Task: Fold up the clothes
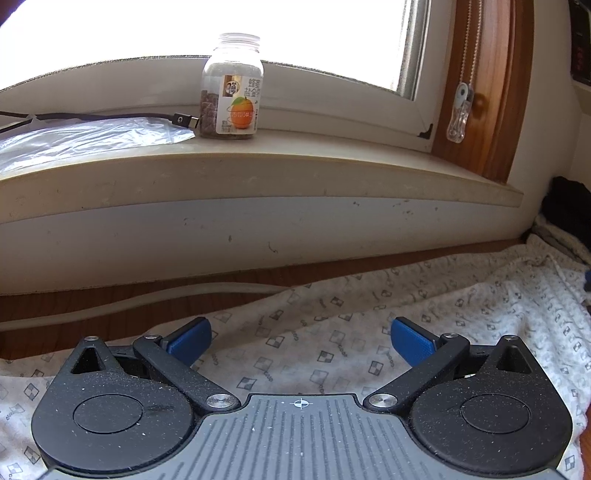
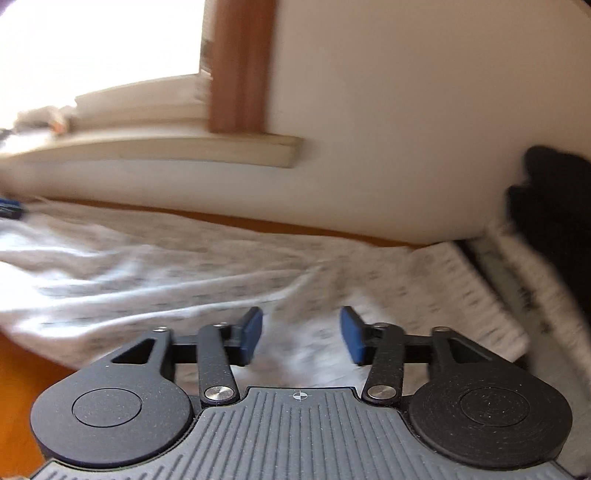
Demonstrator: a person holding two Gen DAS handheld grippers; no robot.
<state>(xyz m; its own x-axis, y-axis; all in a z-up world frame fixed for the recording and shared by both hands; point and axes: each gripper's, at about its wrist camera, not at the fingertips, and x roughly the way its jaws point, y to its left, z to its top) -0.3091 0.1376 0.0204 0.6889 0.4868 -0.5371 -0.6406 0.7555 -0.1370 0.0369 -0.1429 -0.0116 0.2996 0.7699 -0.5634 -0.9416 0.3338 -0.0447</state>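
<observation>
We hover both grippers, left and right, jaws wide and empty, over the white patterned cotton garment spread rumpled on the wooden surface; whichever fold comes next needs an edge pinched.

Bright window, cream sill, wood frame, pale wall.

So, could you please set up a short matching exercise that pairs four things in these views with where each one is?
Things:
1. clear glass jar with an orange on its label
2. black cable plug
3. white patterned garment
4. clear plastic clip

Places:
A. hanging on the bead cord by the wooden frame
B. spread under both open grippers
C. upright on the windowsill
D. lying on the sill beside the jar

Pairs: 1-C, 2-D, 3-B, 4-A
</observation>
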